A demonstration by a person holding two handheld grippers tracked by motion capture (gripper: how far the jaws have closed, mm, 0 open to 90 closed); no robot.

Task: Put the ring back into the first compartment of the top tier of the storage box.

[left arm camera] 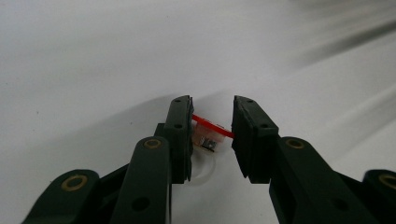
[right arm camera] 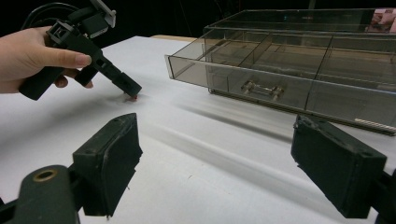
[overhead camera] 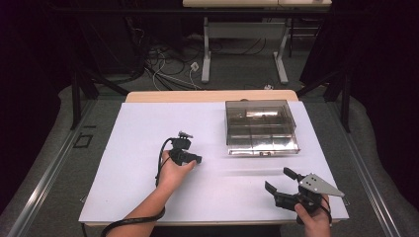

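Black jaws of the left gripper (left arm camera: 212,140) are clamped on a small red part (left arm camera: 211,130) at the white table (overhead camera: 138,148). Pickup appears done; transfer to the clear drawer box (overhead camera: 260,127) remains. Right gripper (overhead camera: 279,180) waits released.

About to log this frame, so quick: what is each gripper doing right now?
Left gripper: shut on the small red part, tips down at the white table.
Right gripper: open, holding nothing, jaws spread wide above the table.
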